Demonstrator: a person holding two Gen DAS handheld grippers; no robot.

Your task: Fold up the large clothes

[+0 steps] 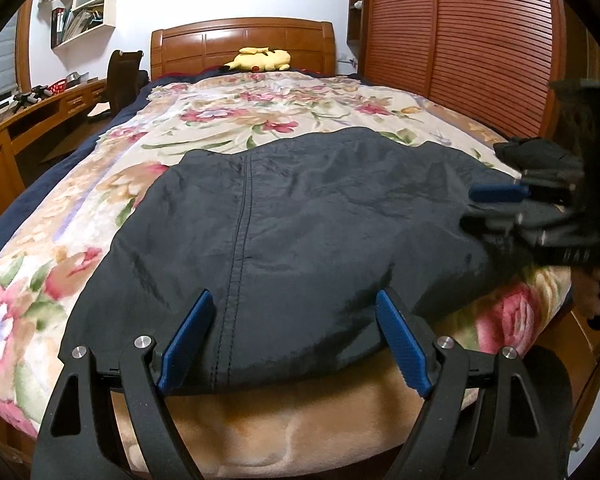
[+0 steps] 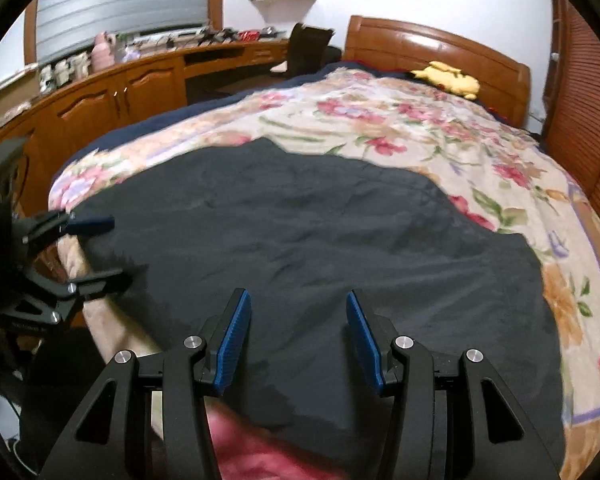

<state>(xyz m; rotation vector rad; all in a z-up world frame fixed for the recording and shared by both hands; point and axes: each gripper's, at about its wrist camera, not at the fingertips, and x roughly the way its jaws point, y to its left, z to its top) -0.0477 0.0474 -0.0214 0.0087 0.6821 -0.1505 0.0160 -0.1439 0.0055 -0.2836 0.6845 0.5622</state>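
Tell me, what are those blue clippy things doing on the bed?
A person is holding two grippers and getting ready to fold a big dark garment spread out on the flowery blanket. The left gripper is open at the near edge of the cloth, by a stitched seam. The right gripper is open too, hovering over another part of the edge. Neither one has pinched the cloth. A yellow plush toy lies up by the wooden headboard.

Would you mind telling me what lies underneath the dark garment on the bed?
The dark garment lies spread on a floral blanket, which shows all around it. A navy bedcover peeks out at the blanket's left edge. Whatever is directly beneath the garment is covered.
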